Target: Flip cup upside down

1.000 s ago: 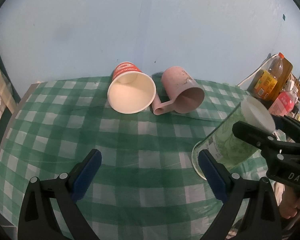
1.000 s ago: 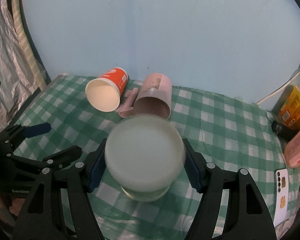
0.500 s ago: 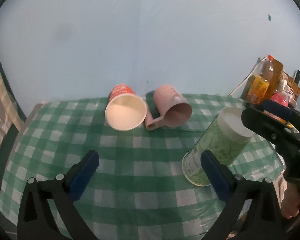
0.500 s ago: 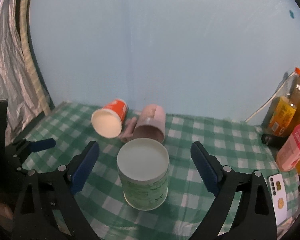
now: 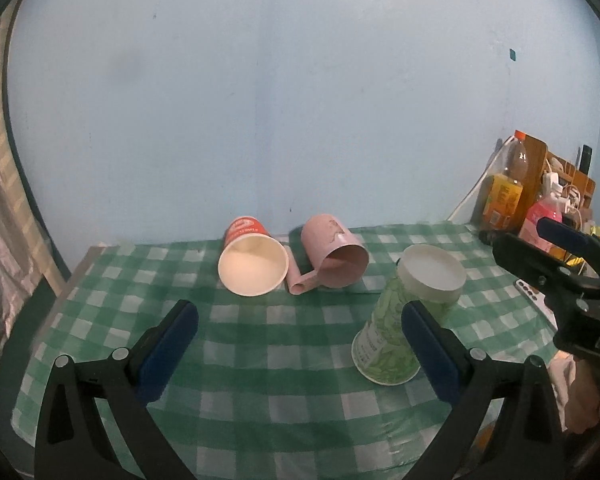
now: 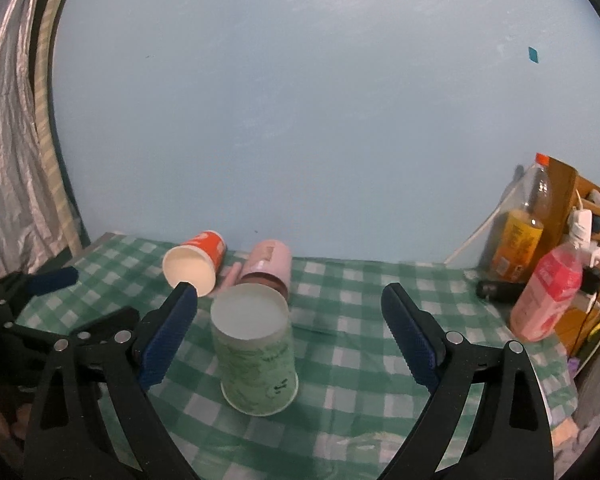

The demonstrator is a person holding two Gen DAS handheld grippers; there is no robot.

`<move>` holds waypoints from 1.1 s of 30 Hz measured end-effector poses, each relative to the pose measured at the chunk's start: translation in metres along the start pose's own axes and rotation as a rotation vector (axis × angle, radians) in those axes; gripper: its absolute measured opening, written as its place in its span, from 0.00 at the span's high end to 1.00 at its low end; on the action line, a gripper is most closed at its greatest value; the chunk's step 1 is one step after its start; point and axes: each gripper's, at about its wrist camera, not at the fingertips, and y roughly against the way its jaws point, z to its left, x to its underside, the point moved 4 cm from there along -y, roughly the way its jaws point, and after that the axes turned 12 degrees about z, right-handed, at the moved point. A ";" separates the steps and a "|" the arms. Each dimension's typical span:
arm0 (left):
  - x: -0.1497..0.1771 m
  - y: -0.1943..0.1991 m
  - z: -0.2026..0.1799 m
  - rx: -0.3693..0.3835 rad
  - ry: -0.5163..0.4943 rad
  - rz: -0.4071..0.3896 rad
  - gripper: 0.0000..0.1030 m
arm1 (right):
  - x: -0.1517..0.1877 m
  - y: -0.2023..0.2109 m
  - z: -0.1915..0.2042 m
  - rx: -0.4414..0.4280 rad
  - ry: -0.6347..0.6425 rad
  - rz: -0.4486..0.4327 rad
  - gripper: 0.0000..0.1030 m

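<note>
Since a second ago we let go: our right tool (image 6: 290,322) gapes wide behind the green cup (image 6: 256,354), standing mouth-down on the counter (image 6: 364,360), finished; left tool (image 5: 298,342) likewise wide.

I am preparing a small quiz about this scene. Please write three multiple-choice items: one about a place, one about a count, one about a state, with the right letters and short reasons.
1. Where does the green cup stand?
A. On the checked tablecloth, nearer the cameras than the two other cups
B. Against the wall behind the two other cups
C. Inside the pink mug

2. How many cups lie on their sides?
A. None
B. Two
C. Three

3. How is the right gripper?
A. Shut on the green cup
B. Shut on nothing
C. Open, holding nothing

Answers:
1 A: it stands mouth down in front of the others.
2 B: the orange paper cup and the pink mug show open mouths sideways.
3 C: its blue pads stand wide apart and do not grip the cup.
</note>
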 end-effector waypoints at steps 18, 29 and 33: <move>0.007 0.020 -0.011 -0.022 -0.043 -0.084 0.00 | 0.033 -0.003 -0.020 0.001 -0.072 0.050 0.10; 0.009 0.015 -0.013 -0.002 -0.043 -0.056 0.00 | 0.035 -0.004 -0.021 -0.001 -0.074 0.054 0.10; 0.011 0.014 -0.014 0.002 -0.045 -0.049 0.00 | 0.035 -0.003 -0.021 -0.003 -0.075 0.057 0.10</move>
